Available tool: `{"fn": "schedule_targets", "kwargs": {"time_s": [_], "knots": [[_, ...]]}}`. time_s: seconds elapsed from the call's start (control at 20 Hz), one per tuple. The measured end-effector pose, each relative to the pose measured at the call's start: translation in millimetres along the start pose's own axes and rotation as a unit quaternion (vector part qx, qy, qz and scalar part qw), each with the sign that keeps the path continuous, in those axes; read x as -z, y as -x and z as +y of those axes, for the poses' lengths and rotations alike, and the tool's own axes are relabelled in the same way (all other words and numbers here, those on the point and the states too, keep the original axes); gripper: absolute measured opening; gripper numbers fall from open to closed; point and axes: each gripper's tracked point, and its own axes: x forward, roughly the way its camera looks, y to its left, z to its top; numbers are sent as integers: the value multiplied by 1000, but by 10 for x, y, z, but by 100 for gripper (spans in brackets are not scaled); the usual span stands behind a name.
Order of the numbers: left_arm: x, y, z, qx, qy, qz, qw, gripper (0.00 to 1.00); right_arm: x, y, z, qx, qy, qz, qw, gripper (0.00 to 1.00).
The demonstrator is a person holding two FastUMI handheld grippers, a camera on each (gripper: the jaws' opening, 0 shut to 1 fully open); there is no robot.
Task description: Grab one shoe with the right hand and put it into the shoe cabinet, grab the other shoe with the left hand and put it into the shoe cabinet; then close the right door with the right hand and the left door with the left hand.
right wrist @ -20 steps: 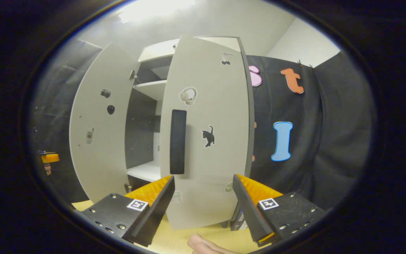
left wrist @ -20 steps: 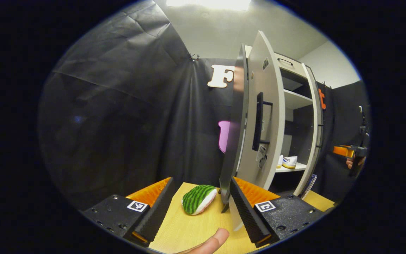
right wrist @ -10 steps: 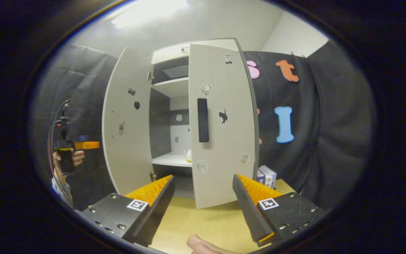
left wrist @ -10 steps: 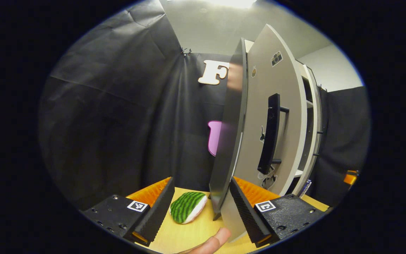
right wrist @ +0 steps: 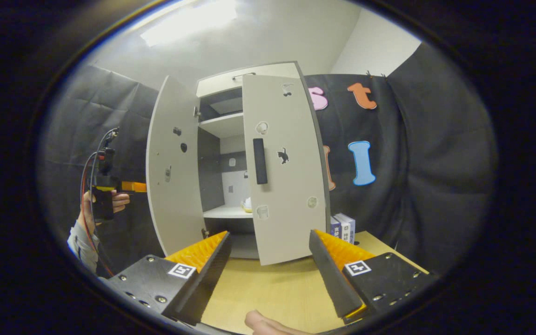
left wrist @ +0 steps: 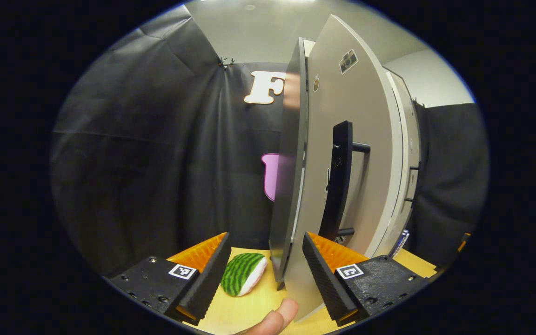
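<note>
The wooden table [right wrist: 268, 288] carries the shoe cabinet [right wrist: 249, 86], boxes [right wrist: 344, 226], and seemingly a watermelon-patterned toy [left wrist: 242, 273].

Black cloth [right wrist: 435, 153] hangs creased all round the booth, white wall [right wrist: 379, 51] showing above it. Ceiling light [right wrist: 189, 21] glows bright overhead. Light wood table [right wrist: 268, 288] runs along the bottom.

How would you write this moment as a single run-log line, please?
stage: closing doors | right door: nearly shut | left door: ajar | left gripper: open, at left door's edge | right gripper: open, clear of cabinet | shoe: on shelf
</note>
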Motion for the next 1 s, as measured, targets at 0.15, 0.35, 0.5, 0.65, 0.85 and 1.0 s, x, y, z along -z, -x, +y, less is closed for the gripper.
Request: {"fn": "schedule_targets", "kwargs": {"time_s": [0.15, 0.35, 0.5, 0.65, 0.85, 1.0], "knots": [[-20, 26, -16, -12, -3, 8, 1000, 90, -70, 110, -89, 8, 0, -14, 1000, 100], [-51, 23, -104, -13, -16, 14, 1000, 93, -184, 237, -169, 18, 0, -36, 999, 97], [-42, -23, -298, -7, -18, 13, 1000, 93, -197, 294, -53, -16, -19, -35, 999, 100], [-36, -59, -451, -1, -9, 14, 1000, 93, -251, 350, -161, -9, -14, -43, 999, 100], [21, -155, -831, 33, -5, 28, 999, 88, -231, 323, -277, 19, -4, -40, 999, 100], [1, -249, -1000, 20, -24, 21, 999, 88, -264, 300, -424, 44, -15, -43, 998, 100]]}}
